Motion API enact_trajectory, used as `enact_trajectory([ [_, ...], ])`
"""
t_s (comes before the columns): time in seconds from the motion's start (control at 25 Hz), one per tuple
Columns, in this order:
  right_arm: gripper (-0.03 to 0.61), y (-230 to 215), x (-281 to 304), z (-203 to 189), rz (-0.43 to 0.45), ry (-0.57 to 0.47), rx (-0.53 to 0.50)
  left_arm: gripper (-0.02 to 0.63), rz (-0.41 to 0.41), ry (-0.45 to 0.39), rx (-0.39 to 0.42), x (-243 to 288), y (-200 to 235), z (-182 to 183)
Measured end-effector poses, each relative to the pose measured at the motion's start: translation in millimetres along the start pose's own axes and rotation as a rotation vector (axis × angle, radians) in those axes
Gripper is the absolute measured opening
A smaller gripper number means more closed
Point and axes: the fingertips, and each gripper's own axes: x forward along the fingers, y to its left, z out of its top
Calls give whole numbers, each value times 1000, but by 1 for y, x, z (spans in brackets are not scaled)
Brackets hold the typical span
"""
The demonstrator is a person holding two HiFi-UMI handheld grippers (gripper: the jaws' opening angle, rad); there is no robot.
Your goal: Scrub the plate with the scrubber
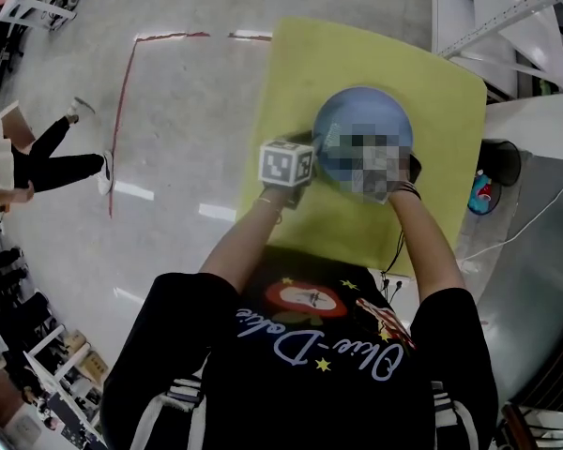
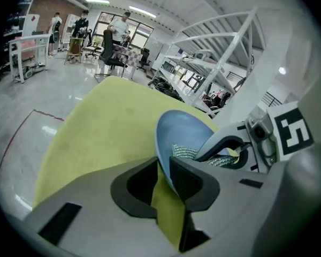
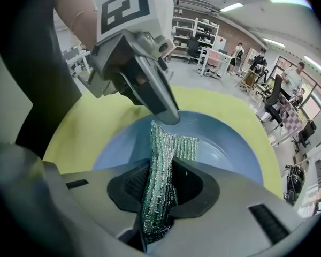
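Blue plate (image 1: pixel 361 111) sits on the yellow surface (image 1: pixel 291 73), its near rim pinched between the narrow-set jaws of the left gripper (image 2: pixel 163 180). The right gripper (image 3: pixel 159 191) is clamped on the green mesh scrubber (image 3: pixel 163 154), whose free end appears to rest on the plate's inside, just beside the left gripper's tip. Scrubbing looks to be in hand. The next move likely calls for pressing the scrubber down and sweeping it across the plate while the left gripper steadies the rim.
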Motion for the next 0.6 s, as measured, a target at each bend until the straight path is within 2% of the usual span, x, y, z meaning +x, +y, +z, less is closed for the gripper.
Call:
enact_trajectory([
  [0.32, 72, 36, -3, 5, 59, -38, 49, 58, 25, -12, -3, -1, 0, -1],
  [0.48, 72, 39, -7, 6, 85, -87, 129, 58, 38, -6, -2, 0, -1, -1],
  [0.6, 74, 33, -15, 9, 90, -130, 133, 57, 40, -7, -5, 1, -1, 0],
])
